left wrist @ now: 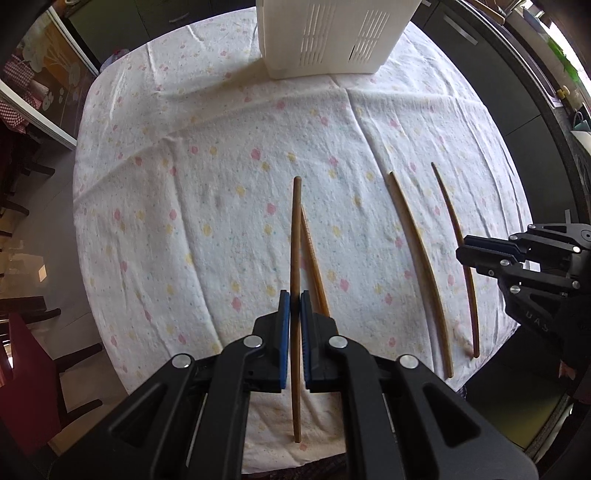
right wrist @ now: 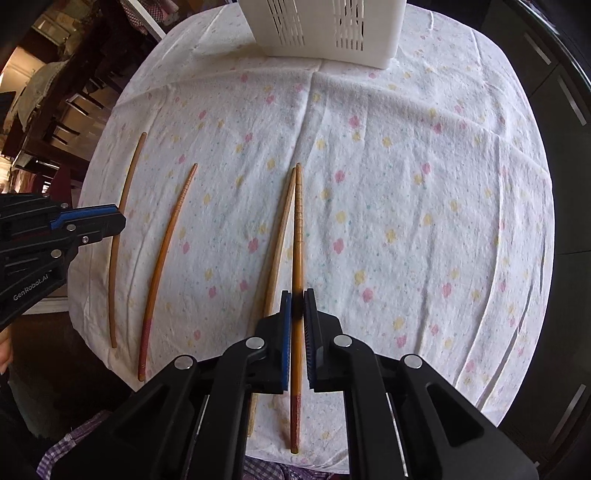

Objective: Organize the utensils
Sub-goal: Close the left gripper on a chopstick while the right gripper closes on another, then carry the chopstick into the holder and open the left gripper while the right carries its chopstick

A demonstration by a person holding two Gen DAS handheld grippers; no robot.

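Four wooden chopsticks are in play on a flowered white cloth (left wrist: 221, 166). My left gripper (left wrist: 294, 299) is shut on a plain brown chopstick (left wrist: 295, 236), held lengthwise above the cloth. A ridged chopstick (left wrist: 314, 266) lies under it. My right gripper (right wrist: 297, 299) is shut on an orange chopstick with a red grip end (right wrist: 297, 236). A paler chopstick (right wrist: 280, 236) lies beside it on the cloth. In the left wrist view the right gripper (left wrist: 465, 254) shows at the right edge over two chopsticks (left wrist: 421, 258).
A white slotted utensil basket (left wrist: 325, 33) stands at the far edge of the table; it also shows in the right wrist view (right wrist: 325, 29). A red chair (left wrist: 26, 373) and dark furniture stand left of the table. Dark cabinets run along the right.
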